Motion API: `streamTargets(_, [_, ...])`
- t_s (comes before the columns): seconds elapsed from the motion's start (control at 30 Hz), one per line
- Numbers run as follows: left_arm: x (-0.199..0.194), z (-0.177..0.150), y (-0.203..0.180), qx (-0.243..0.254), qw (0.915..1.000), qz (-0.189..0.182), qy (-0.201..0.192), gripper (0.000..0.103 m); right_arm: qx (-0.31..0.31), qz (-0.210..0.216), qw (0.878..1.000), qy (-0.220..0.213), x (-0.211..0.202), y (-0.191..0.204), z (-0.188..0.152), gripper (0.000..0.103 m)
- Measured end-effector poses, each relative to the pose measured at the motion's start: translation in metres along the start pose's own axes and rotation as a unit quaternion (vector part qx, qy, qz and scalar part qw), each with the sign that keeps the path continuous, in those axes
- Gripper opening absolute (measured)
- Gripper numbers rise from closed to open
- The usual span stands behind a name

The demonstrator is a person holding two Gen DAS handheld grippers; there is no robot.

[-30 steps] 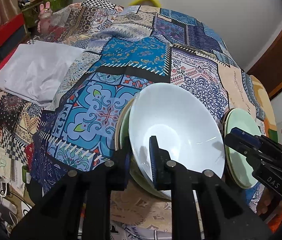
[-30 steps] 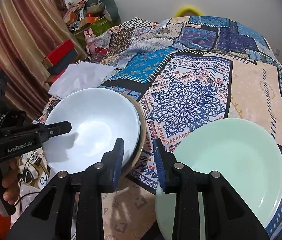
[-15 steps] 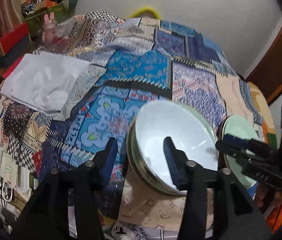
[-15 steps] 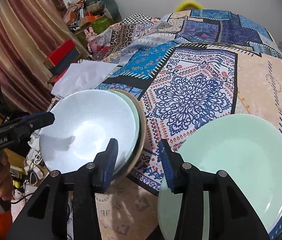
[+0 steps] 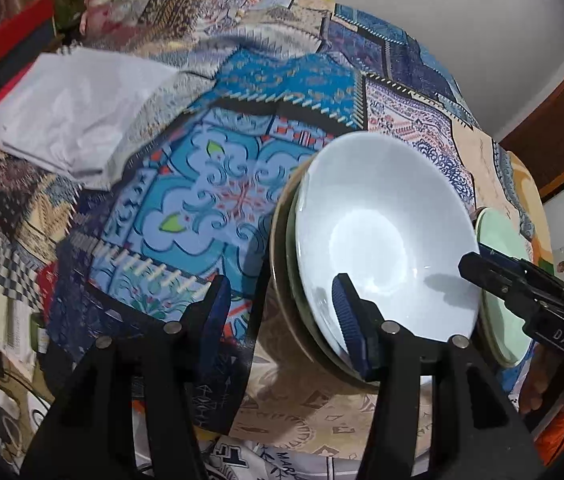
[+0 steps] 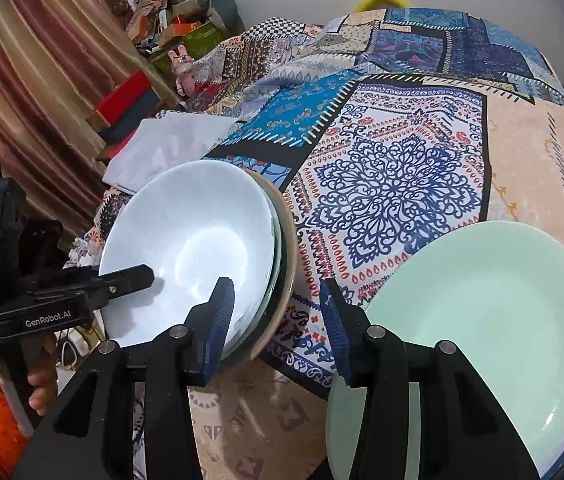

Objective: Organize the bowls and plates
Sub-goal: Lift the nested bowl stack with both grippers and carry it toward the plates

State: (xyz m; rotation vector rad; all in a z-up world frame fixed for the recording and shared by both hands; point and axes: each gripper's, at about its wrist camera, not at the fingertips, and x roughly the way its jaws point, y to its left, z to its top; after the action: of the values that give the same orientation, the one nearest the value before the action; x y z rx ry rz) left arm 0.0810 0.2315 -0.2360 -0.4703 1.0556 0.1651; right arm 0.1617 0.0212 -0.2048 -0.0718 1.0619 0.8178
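Note:
A white bowl [image 5: 377,236] rests tilted on top of a stack, with a greenish bowl and a tan-rimmed one [image 5: 280,292] under it. My left gripper [image 5: 280,284] straddles the stack's near rim; its jaws are opening and the pads do not press on the rim. A pale green plate [image 6: 489,320] lies to the right on the patchwork cloth. My right gripper [image 6: 276,286] is open over the cloth between the stack [image 6: 186,240] and the plate, holding nothing. Its right finger overlaps the plate's near rim.
A patchwork cloth [image 6: 393,184] covers the table. A white folded sheet [image 5: 78,120] lies at the far left. Boxes and clutter stand beyond it by a striped curtain [image 6: 22,80]. A person's hand [image 6: 42,392] holds the left gripper's handle.
The left gripper let go of the white bowl's rim and opened; the bowl now rests on the stack. The right gripper's jaws have widened.

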Motion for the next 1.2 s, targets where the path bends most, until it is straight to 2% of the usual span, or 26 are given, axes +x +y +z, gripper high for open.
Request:
streamTargets(0.1, [0.007, 0.000, 0.003, -0.013, 0.9997, -0.017, 0.009, 0.055, -0.003, 0.002, 1.000, 0.008, 0.005, 0.002, -0.001, 0.041])
streamTargets(0.2, [0.015, 0.000, 0.001, -0.011, 0.9996, -0.018, 0.019, 0.055, -0.008, 0.001, 1.000, 0.011, 0.009, 0.005, -0.001, 0.041])
streamTargets(0.4, [0.020, -0.002, -0.008, 0.003, 0.9995, -0.029, 0.014, 0.055, -0.009, 0.006, 1.000, 0.024, 0.020, 0.006, 0.001, 0.041])
streamTargets(0.6, [0.023, 0.002, -0.013, 0.008, 0.9987, -0.047, 0.015, 0.047, -0.018, 0.001, 1.000, 0.025, 0.028, 0.011, 0.002, 0.040])
streamTargets(0.93, [0.019, 0.000, -0.023, 0.020, 0.9995, -0.025, 0.005, 0.047, -0.009, -0.013, 1.000, 0.015, 0.028, 0.008, 0.005, 0.032])
streamTargets(1.2, [0.015, 0.001, -0.025, 0.015, 0.9995, -0.027, 0.001, 0.047, -0.003, -0.012, 1.000, 0.013, 0.022, 0.008, 0.007, 0.032])
